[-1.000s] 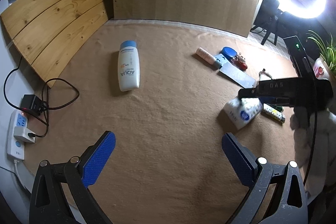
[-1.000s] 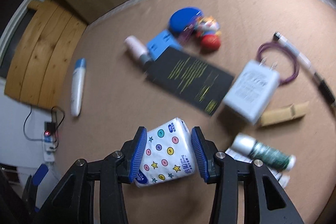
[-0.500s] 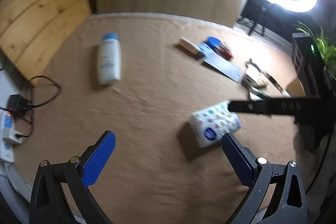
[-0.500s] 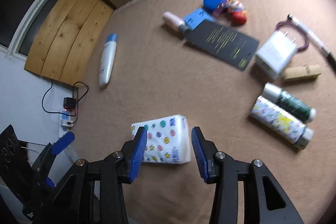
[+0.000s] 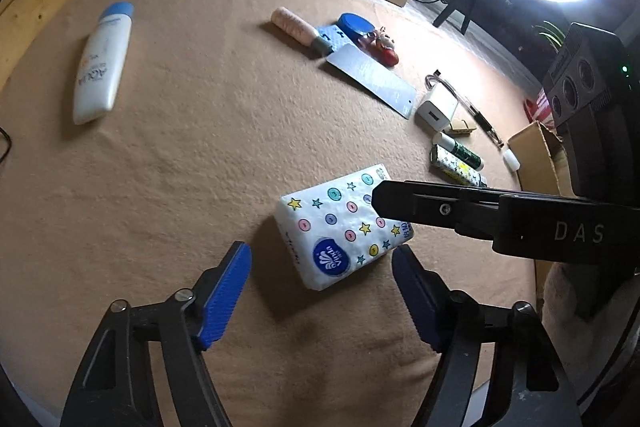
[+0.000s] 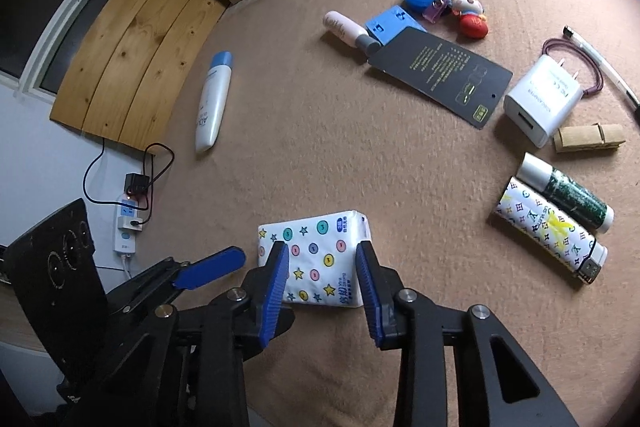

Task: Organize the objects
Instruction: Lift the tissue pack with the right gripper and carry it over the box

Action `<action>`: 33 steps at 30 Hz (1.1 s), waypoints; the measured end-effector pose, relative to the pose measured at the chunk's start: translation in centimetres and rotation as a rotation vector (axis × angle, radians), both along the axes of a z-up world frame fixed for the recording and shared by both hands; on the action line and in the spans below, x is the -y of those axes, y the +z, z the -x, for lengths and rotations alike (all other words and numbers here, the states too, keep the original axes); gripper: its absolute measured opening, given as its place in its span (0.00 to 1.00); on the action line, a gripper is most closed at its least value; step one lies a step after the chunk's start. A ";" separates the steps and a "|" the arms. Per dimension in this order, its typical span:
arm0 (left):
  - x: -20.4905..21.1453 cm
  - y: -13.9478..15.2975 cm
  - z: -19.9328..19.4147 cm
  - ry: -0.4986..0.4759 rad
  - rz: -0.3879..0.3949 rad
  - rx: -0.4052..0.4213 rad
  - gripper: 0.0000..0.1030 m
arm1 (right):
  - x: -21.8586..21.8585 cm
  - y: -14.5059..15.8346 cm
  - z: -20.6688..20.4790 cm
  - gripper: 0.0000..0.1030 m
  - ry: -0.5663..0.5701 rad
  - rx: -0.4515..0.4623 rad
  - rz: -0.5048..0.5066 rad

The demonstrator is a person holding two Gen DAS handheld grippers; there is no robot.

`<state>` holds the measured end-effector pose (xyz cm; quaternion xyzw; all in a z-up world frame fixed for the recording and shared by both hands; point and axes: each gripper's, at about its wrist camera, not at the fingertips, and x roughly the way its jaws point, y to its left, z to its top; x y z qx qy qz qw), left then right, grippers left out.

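Observation:
A white tissue pack (image 5: 340, 227) with coloured dots and stars lies flat on the tan cloth, also in the right wrist view (image 6: 316, 255). My right gripper (image 6: 322, 287) is open, its blue pads on either side of the pack's near end, not squeezing it. My left gripper (image 5: 320, 287) is open and empty, just in front of the pack. The right gripper's arm (image 5: 480, 215) reaches over the pack's right corner.
A white sunscreen bottle (image 5: 102, 65) lies far left. Further back lie a pink tube (image 6: 346, 29), blue card and lid, toy, dark card (image 6: 440, 75), white charger (image 6: 540, 103) with cable, pen, clothespin, and two tubes (image 6: 556, 219). A power strip (image 6: 128, 223) sits off the cloth's left edge.
The right gripper carried the tissue pack leftward, set it on the cloth and opened. The left gripper moved up to the pack, its fingers closer together.

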<state>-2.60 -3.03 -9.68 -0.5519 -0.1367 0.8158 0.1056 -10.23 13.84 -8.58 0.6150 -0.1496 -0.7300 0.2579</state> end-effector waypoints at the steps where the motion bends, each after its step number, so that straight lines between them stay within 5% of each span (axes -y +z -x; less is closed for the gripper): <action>1: 0.0 -0.2 0.1 -0.003 -0.001 0.003 0.68 | 0.0 -0.2 0.0 0.28 0.002 0.009 0.002; 5: -0.1 -1.0 0.5 -0.004 -0.030 0.026 0.53 | 0.4 -0.7 -0.3 0.27 0.015 0.020 0.000; 17: -0.7 0.0 0.1 -0.020 -0.026 0.001 0.50 | -0.5 0.0 -1.5 0.27 -0.012 0.006 0.013; 33: -11.7 6.2 0.3 -0.261 -0.024 -0.147 0.49 | -12.4 6.7 -5.7 0.27 -0.250 -0.124 0.023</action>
